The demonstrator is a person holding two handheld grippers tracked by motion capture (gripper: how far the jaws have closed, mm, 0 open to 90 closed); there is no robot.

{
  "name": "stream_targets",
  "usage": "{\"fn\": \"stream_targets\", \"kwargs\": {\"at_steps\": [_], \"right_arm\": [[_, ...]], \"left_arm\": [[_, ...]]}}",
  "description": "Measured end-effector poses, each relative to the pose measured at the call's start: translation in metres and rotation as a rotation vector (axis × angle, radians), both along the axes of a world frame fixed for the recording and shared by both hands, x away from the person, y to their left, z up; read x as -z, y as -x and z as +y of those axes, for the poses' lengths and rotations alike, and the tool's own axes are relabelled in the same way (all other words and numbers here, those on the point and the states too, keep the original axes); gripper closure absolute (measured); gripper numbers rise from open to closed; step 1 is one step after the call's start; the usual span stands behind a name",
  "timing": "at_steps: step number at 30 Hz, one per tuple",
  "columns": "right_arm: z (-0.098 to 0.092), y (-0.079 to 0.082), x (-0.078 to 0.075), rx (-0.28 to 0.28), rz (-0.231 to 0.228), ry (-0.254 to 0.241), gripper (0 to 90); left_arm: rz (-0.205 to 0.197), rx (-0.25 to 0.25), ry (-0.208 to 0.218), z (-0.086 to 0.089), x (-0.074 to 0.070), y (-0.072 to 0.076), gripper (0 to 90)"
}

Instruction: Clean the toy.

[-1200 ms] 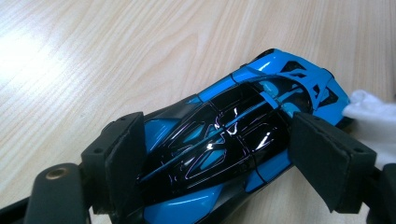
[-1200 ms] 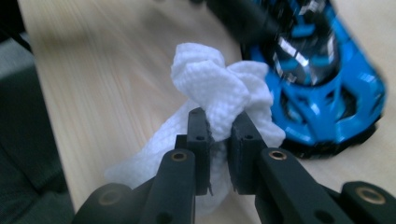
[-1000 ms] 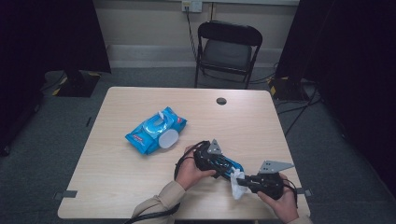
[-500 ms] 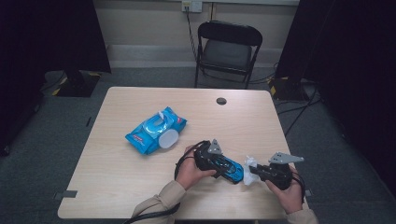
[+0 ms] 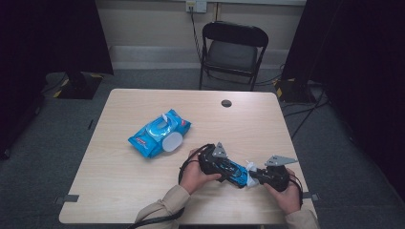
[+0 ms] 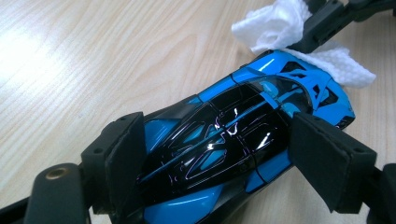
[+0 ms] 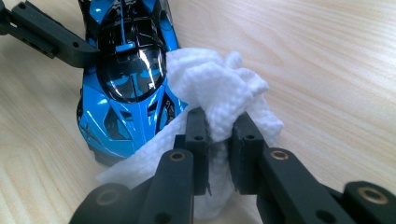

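A blue and black toy car point(image 6: 233, 135) lies on the wooden table, clamped across its body by my left gripper point(image 6: 224, 156), whose pads press on both flanks. In the high view the car point(image 5: 237, 172) sits near the front edge, with the left gripper point(image 5: 228, 169) coming in from the left. My right gripper point(image 7: 220, 123) is shut on a crumpled white wipe point(image 7: 219, 88). The wipe rests against the car's nose point(image 7: 126, 70). From above, the right gripper point(image 5: 257, 174) and the wipe point(image 5: 249, 166) are at the car's right end.
A blue pack of wipes point(image 5: 160, 133) with its white lid flipped open lies at the table's middle left. A dark round grommet point(image 5: 226, 103) sits near the far edge. A black folding chair point(image 5: 234, 47) stands beyond the table point(image 5: 119, 191).
The right gripper has carried the wipe from the near side of the car round to the car's right end. The left gripper and the car have stayed put.
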State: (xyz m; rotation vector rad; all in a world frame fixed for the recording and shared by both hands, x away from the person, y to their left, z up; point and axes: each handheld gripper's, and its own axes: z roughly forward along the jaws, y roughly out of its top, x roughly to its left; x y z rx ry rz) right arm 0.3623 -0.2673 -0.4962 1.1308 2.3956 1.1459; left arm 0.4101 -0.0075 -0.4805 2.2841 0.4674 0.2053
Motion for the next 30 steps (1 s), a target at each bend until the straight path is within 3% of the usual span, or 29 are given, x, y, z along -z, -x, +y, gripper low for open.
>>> {"fn": "stream_targets", "kwargs": {"at_steps": [12, 30], "right_arm": [[-0.005, 0.003, 0.001, -0.021, 0.041, -0.019, 79.8], [-0.001, 0.027, -0.002, -0.078, 0.044, 0.016, 79.8]], "left_arm": [[0.001, -0.007, -0.001, -0.001, 0.0, 0.0, 18.9], [-0.005, -0.014, 0.008, 0.001, 0.001, 0.002, 18.9]]}}
